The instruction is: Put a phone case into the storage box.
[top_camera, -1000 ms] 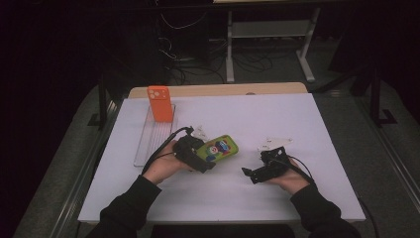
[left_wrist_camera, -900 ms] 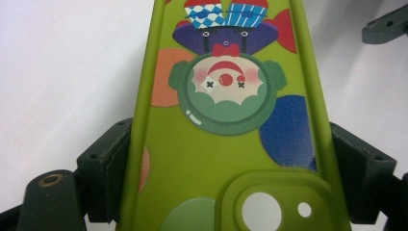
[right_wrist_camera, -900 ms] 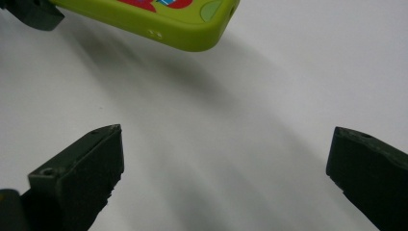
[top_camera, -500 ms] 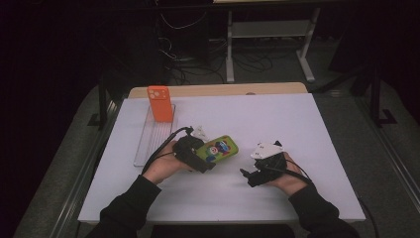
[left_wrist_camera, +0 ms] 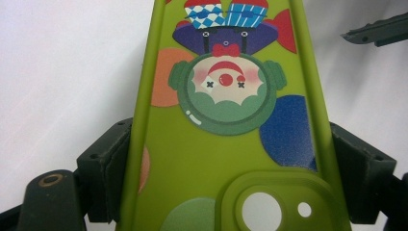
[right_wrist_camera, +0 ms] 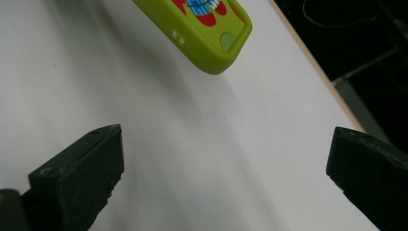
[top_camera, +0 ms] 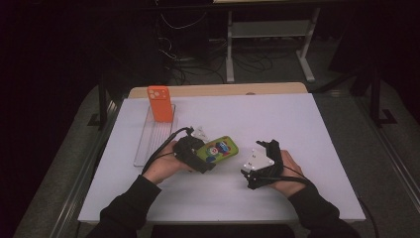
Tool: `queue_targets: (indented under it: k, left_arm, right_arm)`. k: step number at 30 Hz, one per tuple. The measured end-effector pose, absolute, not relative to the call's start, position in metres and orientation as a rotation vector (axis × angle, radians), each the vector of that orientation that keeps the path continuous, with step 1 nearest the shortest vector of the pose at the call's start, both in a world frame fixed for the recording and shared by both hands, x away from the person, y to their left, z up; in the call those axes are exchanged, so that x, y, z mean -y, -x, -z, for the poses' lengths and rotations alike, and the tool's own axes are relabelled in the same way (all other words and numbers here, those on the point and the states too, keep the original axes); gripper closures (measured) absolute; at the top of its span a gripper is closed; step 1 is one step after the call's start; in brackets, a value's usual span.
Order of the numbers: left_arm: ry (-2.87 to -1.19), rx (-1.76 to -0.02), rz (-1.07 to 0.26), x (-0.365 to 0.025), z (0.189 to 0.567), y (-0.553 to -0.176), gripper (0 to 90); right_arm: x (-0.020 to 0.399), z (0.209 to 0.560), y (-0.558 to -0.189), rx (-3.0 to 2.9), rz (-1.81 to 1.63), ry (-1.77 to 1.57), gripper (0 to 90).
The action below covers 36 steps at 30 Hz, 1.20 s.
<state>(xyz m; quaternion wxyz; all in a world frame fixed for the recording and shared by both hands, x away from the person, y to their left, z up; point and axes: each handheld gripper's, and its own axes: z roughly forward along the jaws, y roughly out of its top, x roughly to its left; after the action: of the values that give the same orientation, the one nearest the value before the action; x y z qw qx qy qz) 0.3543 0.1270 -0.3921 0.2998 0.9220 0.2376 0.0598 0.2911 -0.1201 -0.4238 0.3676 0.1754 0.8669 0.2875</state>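
High view: the green phone case [top_camera: 218, 149] is held clamped in the left hand-held gripper [top_camera: 198, 157] over the white tabletop [top_camera: 307, 129]; the right hand-held gripper [top_camera: 260, 171], since a second ago, is rolled plate-up, suggesting a handover. Left gripper view: both jaws are pressed on the case's long edges. Right gripper view: the jaws are spread wide, empty, with bare tabletop between them and the case.

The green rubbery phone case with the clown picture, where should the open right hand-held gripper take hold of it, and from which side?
Probably the free rounded end of the green rubbery phone case, across its two long edges, coming from the right. The left hand-held gripper already clamps the camera-hole end, and the long edges are straight and parallel, so they suit the right hand-held gripper.
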Motion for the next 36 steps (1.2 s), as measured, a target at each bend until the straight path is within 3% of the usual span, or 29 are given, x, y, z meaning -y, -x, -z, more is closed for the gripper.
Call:
queue_targets:
  k: [36]
  left_arm:
    - [-2.445, -0.627, -0.146, -0.125, 0.383, -0.355, 16.0]
  right_arm:
    - [0.088, 0.43, -0.273, -1.826, -0.388, 0.116, 2.3]
